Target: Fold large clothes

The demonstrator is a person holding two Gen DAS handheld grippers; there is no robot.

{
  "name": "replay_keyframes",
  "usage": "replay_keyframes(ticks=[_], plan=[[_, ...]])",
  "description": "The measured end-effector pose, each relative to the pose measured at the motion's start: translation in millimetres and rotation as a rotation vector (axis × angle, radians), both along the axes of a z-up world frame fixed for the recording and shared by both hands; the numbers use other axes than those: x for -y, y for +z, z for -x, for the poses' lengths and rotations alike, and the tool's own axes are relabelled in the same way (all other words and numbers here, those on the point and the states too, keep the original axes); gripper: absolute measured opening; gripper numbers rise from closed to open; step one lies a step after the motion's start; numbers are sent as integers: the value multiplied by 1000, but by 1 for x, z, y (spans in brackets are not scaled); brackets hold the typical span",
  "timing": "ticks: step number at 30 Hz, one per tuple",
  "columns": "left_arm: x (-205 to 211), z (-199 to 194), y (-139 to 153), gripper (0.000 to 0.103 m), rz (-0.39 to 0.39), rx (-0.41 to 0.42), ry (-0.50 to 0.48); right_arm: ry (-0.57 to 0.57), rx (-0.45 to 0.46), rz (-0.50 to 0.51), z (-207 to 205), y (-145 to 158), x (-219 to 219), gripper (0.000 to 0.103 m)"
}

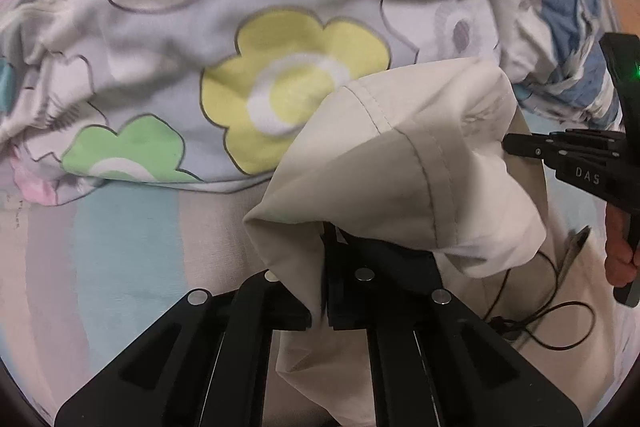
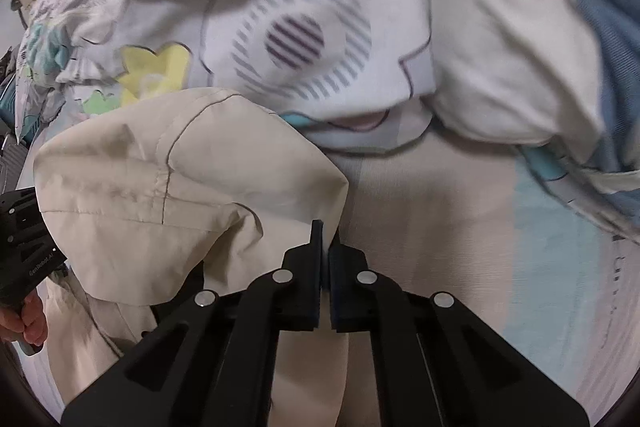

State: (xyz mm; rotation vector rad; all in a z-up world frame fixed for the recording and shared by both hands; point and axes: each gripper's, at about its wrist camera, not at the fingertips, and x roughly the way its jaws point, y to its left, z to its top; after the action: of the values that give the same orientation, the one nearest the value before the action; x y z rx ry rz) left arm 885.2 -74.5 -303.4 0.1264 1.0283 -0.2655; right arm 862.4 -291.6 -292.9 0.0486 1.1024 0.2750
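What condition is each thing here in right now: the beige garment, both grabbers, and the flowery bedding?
Beige garment: lifted, bunched, pinched at two spots.
Left gripper: fingers shut on the garment.
Right gripper: fingers shut on the garment's edge.
Floral quilt: rumpled, heaped behind the garment.

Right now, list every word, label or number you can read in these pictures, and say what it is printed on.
"DAS": on the right gripper, seen from the left wrist.
"GenRobot.AI", small and slightly blurred: on the left gripper's body, seen from the right wrist.
Cream garment and floral bedding: no text.
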Motion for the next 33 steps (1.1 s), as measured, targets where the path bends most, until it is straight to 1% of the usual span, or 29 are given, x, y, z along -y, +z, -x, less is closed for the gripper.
replay_keyframes(ticks=[4, 7, 8, 9, 11, 13, 15, 17, 19, 21, 25, 29, 33], plan=[[9, 18, 19, 4, -31, 68, -9, 2, 69, 15, 15, 26, 9, 2], [11, 39, 33, 4, -24, 119, 16, 13, 126, 34, 30, 46, 11, 2], [12, 44, 36, 4, -28, 137, 24, 20, 156, 47, 41, 55, 11, 2], [8, 55, 42, 4, -23, 160, 33, 19, 166, 43, 37, 60, 6, 2], [7, 72, 52, 4, -22, 200, 49, 19, 197, 40, 54, 73, 11, 2], [-3, 93, 64, 4, -29, 239, 54, 21, 228, 50, 68, 83, 10, 2], [-4, 116, 73, 4, -41, 285, 64, 28, 271, 76, 83, 92, -2, 2], [-8, 136, 81, 4, -36, 311, 81, 30, 295, 78, 99, 100, -5, 2], [-13, 150, 84, 4, -23, 323, 96, 33, 313, 90, 113, 104, -6, 2], [-13, 166, 84, 3, -26, 332, 110, 34, 329, 95, 132, 107, -5, 2], [-13, 192, 84, 3, -42, 343, 116, 26, 330, 99, 162, 107, -1, 2], [-12, 211, 81, 3, -56, 342, 133, 16, 332, 116, 192, 103, -1, 2], [-9, 235, 70, 3, -86, 345, 138, 6, 315, 125, 215, 94, -3, 2]])
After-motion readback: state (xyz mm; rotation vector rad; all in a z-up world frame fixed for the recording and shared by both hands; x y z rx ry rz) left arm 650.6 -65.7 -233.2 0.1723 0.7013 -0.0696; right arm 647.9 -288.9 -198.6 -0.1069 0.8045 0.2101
